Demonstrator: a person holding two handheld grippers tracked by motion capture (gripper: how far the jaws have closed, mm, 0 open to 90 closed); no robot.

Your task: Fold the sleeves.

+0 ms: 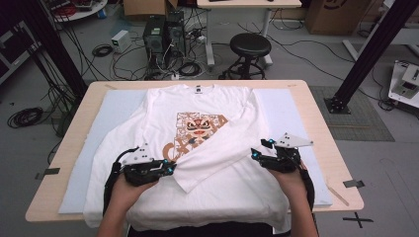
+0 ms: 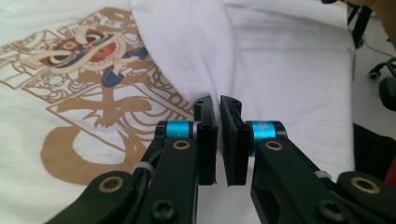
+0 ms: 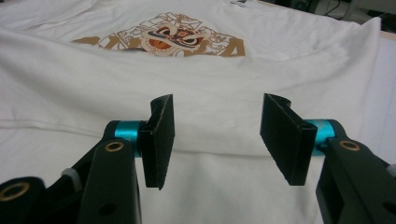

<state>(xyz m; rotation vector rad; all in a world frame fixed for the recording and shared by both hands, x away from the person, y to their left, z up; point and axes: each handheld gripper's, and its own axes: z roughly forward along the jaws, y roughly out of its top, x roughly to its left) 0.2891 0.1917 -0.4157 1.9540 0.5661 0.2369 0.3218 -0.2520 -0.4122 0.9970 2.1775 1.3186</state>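
Note:
A white long-sleeved shirt with a brown lion-mask print lies flat, collar at the far side. One sleeve is folded diagonally across the front toward the near left. My left gripper is at that sleeve's cuff end. In the left gripper view its jaws stand almost together, and the white sleeve cloth bunches into their tips. My right gripper hovers over the shirt's right side. It stands open with nothing between the fingers, low above the cloth.
The shirt rests on a pale foam mat on a wooden table. The hem hangs over the near edge. Behind the table are a black stool, computer towers with cables, and black frame posts.

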